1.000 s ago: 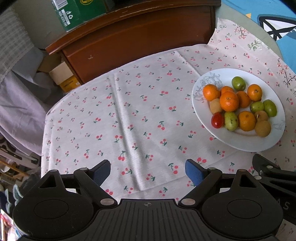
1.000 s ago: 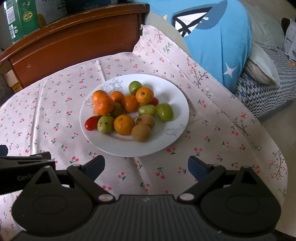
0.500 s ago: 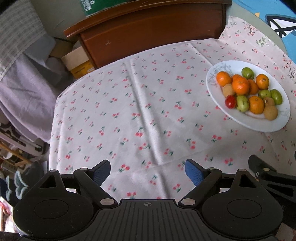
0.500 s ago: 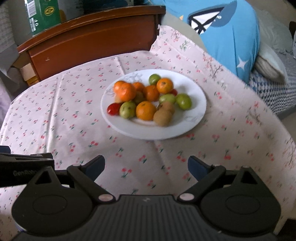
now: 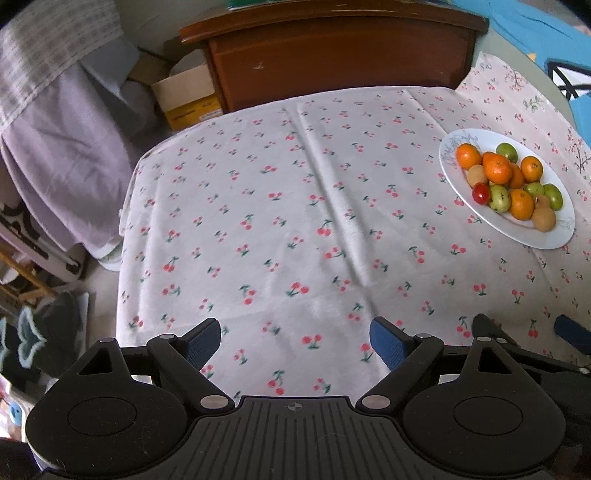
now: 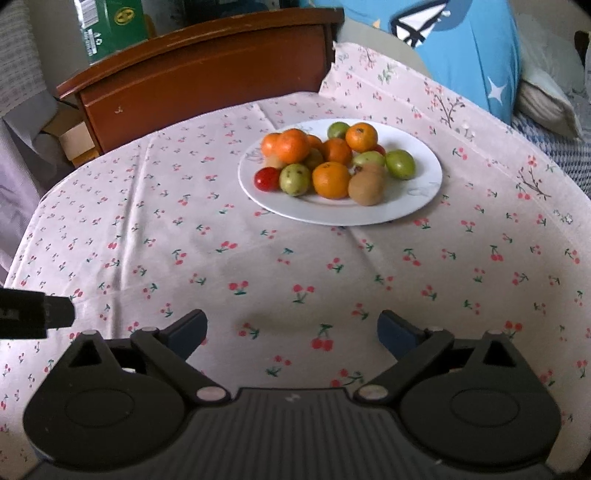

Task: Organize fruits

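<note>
A white plate (image 6: 417, 199) (image 5: 535, 240) stands on the cherry-print tablecloth (image 6: 258, 266) (image 5: 295, 221). Piled on it are several oranges (image 6: 330, 180), green fruits (image 6: 400, 164), brown kiwis (image 6: 366, 189) and a red tomato (image 6: 266, 179). My right gripper (image 6: 291, 330) hovers open over bare cloth, well short of the plate, with nothing between its fingers. My left gripper (image 5: 295, 339) is open too, empty, over the cloth's left half; the plate lies far to its right. Part of the right gripper (image 5: 517, 343) shows at that view's lower right.
A wooden headboard (image 6: 207, 74) rises behind the table, with a green box (image 6: 110, 22) on top. Cardboard boxes (image 5: 184, 96) and a lilac cloth (image 5: 66, 155) lie to the left. A blue cushion (image 6: 461, 48) and bedding sit at the right.
Both grippers have pulled back from the plate. In the left wrist view the plate slid to the far right; in the right wrist view it moved up and away. Both pairs of jaws stayed open.
</note>
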Tool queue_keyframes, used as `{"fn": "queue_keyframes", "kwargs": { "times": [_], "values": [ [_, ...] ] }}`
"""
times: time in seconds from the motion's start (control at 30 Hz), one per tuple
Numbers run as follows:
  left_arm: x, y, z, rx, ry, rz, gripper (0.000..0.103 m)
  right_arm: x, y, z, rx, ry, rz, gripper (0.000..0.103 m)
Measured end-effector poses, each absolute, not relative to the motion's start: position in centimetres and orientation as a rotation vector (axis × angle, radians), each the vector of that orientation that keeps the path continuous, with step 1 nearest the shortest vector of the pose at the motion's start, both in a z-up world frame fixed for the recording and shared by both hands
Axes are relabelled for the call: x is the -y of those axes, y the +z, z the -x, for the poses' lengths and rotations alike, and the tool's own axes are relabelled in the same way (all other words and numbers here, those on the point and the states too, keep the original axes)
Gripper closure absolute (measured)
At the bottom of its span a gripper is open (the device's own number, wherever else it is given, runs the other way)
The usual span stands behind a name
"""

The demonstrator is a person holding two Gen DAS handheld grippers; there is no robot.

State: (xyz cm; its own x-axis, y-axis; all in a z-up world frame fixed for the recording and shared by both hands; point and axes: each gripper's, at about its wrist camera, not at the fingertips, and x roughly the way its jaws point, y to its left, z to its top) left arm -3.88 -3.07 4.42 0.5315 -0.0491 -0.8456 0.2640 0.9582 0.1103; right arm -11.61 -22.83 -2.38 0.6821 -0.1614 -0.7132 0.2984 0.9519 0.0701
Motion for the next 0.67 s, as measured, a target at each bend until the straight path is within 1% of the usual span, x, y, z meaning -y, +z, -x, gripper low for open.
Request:
{"fn": "queue_keyframes", "kwargs": {
  "times": [0.1, 0.23, 0.5, 0.67],
  "values": [
    [2.0, 4.5, 3.9, -0.994, -0.176, -0.215, 0.014, 21.6, -2.8, 11.4, -0.756, -0.273, -0.163, 0.001],
    [0.9, 5.0, 3.7, -0.987, -0.172, -0.181, 0.014, 19.7, -3.5, 10.5, -0.749, -0.297, -0.07, 0.001],
    [0.1, 5.1, 3.5, -0.98, -0.162, -0.15, 0.014, 18.3, -4.3, 8.6, -0.671, -0.34, -0.074, 0.001],
    [-0.4, 4.8, 3.1, -0.991, -0.148, -0.136, 0.014, 17.8, -4.4, 7.7, -0.67, -0.308, -0.055, 0.001]
  ]
}}
